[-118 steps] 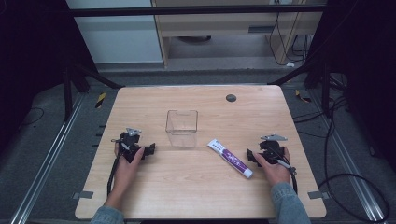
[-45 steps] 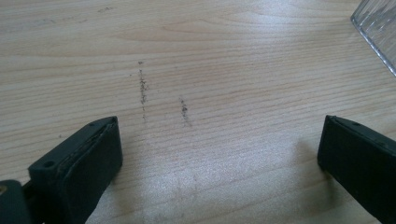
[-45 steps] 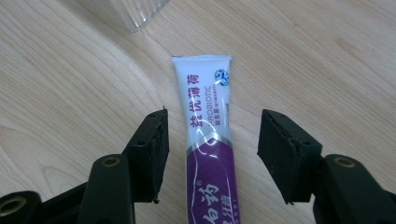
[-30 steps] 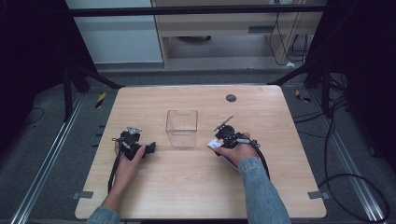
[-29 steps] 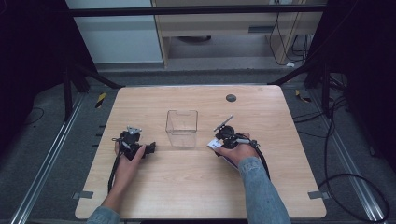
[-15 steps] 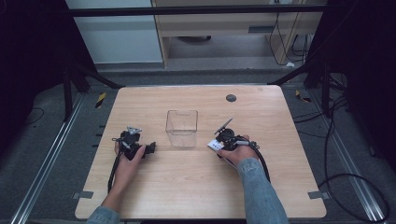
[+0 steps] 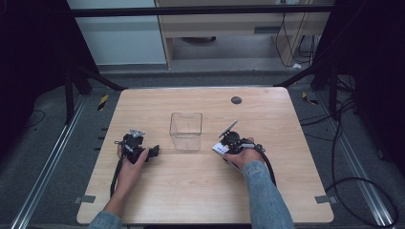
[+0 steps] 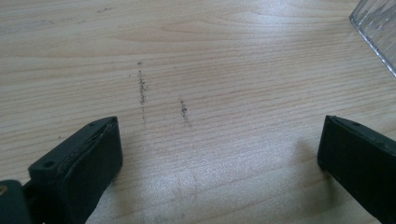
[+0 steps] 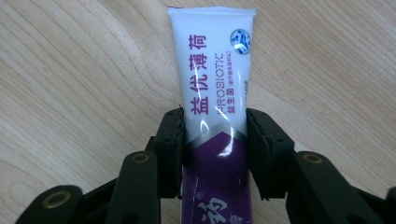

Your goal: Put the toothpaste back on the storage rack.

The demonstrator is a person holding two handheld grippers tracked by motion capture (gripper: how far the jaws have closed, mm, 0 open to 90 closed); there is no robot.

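A white and purple toothpaste tube (image 9: 215,79) lies flat on the wooden table (image 7: 191,191). My right gripper (image 9: 215,140) has just been closing its jaws, and the pads now press on both sides of the tube. From above, the right gripper (image 7: 224,146) sits just right of a clear plastic box (image 7: 186,131), with the tube's white end (image 7: 218,148) sticking out toward the box. My left gripper (image 7: 152,151) rests on the table left of the box. Its jaws (image 8: 219,154) stand wide open over bare wood.
A small black round disc (image 7: 236,99) lies near the table's far edge. A corner of the clear box (image 8: 378,32) shows at the top right of the left gripper view. Dark floor, rails and cables surround the table.
The right hand has come in from the table's right side to the tube and now covers most of it. Over the last second it barely shifted. The left hand has stayed put.
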